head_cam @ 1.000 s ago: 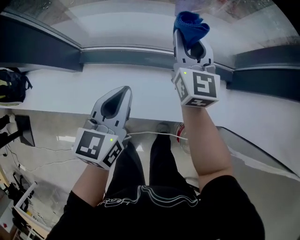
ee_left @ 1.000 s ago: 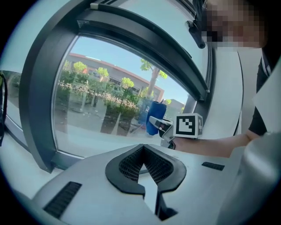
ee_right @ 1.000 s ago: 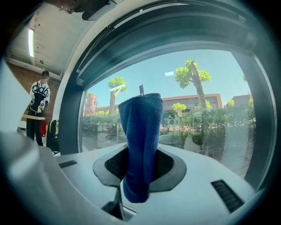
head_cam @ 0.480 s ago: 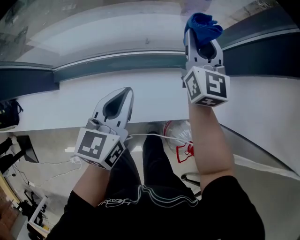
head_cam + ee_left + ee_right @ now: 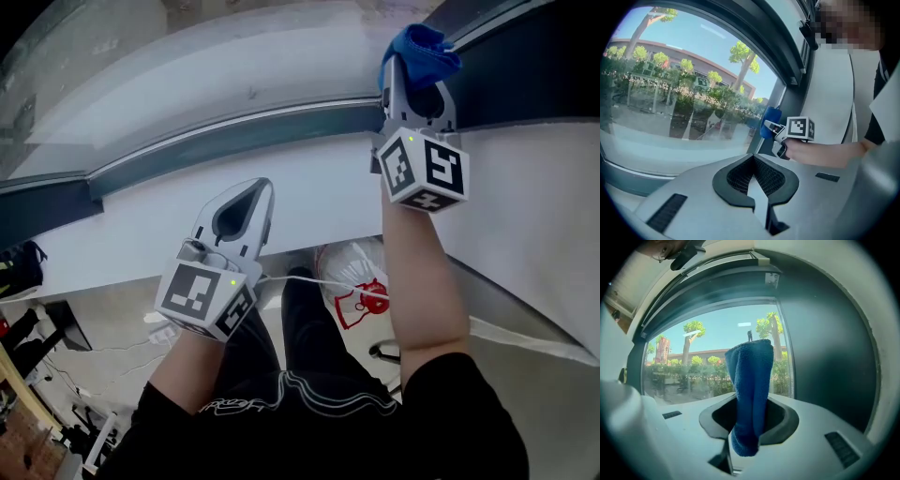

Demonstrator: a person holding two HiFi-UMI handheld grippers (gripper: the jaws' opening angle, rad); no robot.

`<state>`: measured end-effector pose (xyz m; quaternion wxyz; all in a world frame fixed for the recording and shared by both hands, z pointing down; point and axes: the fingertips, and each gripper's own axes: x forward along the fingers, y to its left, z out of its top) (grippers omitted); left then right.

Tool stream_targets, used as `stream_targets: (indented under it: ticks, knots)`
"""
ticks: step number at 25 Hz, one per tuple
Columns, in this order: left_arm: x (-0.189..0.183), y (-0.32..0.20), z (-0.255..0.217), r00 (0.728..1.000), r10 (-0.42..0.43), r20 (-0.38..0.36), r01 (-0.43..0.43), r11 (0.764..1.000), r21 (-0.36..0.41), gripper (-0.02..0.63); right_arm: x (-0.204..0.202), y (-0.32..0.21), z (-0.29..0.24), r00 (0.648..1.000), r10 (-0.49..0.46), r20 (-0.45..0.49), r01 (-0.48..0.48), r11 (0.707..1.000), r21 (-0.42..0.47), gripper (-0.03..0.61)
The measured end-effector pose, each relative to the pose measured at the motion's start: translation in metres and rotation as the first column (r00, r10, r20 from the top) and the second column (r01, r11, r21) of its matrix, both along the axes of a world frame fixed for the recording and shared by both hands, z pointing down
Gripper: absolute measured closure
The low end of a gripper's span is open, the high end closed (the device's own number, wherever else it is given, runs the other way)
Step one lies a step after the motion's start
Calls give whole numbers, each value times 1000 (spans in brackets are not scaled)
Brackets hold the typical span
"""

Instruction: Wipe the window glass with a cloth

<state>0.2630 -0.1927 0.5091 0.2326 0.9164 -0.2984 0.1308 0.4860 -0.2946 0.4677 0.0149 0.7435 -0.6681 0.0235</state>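
**Cloth carried to the right edge of the pane**

My right tongs (image 5: pixel 415 67) are clenched on the blue cloth (image 5: pixel 422 45). It is pinched low down, with the free end standing up past the tips. Over the last second that arm has travelled rightward along the glass (image 5: pixel 187 84). The cloth now sits high at the pane's right side, just beside the dark frame (image 5: pixel 525 56). In the right gripper view the frame post rises just to the right of the cloth, with trees and sky behind it. I cannot tell from any view whether the cloth is pressed on the glass or held just off it.

My left tongs (image 5: pixel 255 192) have barely moved. They stay low over the white sill (image 5: pixel 319 187), pressed together with nothing between them, well apart from the right pair.

I read this as the end of a sideways stroke, since there is no more pane left on that side. The next pass probably needs a reversal to the left, or a step up or down first. Most of the pane lies to the left, and I see nothing that shows how much has been wiped. The risk is dragging the cloth onto the frame rather than the glass.
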Motion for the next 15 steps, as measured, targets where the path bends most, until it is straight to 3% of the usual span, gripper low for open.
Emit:
stream_targets:
  ticks: [6,15]
  knots:
    - [17,0,12,1000,22,7,-22,1000,-17,611,20,-4,2,1000,17,7,-17,1000,7,485]
    - [-4,-6,2,1000,-26,14,26,999,-18,611,-14,3,7,1000,-22,7,22,1000,-2,485]
